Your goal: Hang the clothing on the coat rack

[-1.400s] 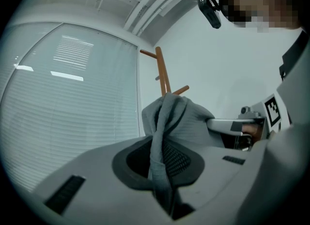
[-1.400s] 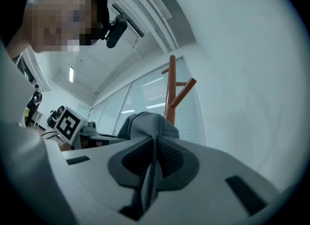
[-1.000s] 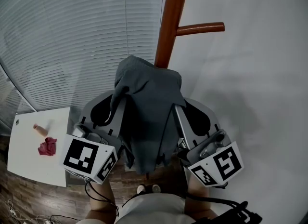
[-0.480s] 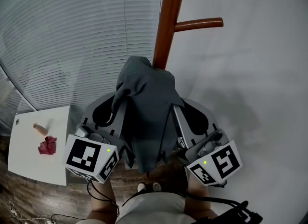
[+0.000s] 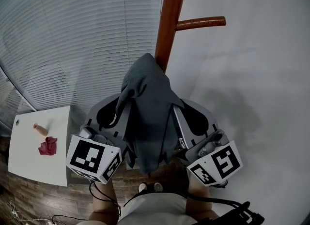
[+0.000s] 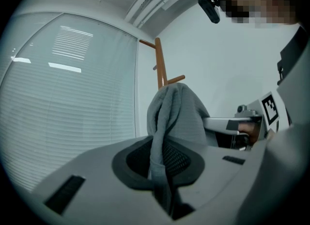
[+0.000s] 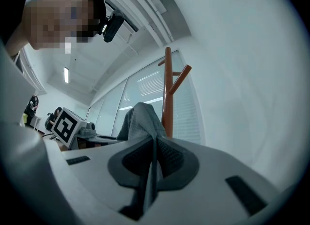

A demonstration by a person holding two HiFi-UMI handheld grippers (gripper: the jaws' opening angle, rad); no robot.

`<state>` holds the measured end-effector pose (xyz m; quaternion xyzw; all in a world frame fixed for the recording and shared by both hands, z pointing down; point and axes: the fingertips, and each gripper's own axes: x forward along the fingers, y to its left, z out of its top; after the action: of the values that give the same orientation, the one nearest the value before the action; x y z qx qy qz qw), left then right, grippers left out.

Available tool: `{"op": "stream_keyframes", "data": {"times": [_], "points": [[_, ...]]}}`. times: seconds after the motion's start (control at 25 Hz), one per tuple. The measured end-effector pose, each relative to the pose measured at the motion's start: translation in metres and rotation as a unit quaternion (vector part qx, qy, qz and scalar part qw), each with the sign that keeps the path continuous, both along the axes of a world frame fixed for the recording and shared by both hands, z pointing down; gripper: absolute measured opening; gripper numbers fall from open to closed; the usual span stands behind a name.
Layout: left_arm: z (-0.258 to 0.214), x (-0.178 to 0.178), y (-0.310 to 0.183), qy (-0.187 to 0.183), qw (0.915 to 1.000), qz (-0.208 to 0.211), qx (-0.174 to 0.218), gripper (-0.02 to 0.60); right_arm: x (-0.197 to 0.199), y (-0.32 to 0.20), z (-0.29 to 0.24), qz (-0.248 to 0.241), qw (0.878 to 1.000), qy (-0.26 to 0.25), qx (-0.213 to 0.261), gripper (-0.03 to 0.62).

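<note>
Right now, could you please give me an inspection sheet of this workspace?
Surface: small white table at lower left, standing on a wood floor.
Job's things: grey garment raised against the coat rack; its side peg is bare.
Clutter: red cloth and tan stick on the table.
Grippers: left gripper and right gripper are each shut on the garment.
Cables: black cables at lower right.
Surroundings: blinds to the left, white wall to the right.
</note>
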<state>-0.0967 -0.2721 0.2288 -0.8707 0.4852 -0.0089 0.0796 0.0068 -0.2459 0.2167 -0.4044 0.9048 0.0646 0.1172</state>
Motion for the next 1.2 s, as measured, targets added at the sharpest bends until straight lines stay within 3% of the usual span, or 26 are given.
{"op": "stream_keyframes", "data": {"times": [0.76,0.92,1.2], "points": [[0.006,0.011,0.004,0.022,0.9988,0.043,-0.001,0.054,-0.005,-0.002,0.006,-0.019,1.000,0.013,-0.004,0.029],[0.007,0.009,0.004,0.018,0.9987,0.047,0.004,0.083,-0.008,-0.004,0.008,-0.028,0.999,0.022,-0.003,0.031],[0.010,0.019,0.012,0.007,0.9973,0.072,0.015,0.114,-0.007,0.000,0.012,-0.040,0.998,0.039,-0.001,0.115]]}}
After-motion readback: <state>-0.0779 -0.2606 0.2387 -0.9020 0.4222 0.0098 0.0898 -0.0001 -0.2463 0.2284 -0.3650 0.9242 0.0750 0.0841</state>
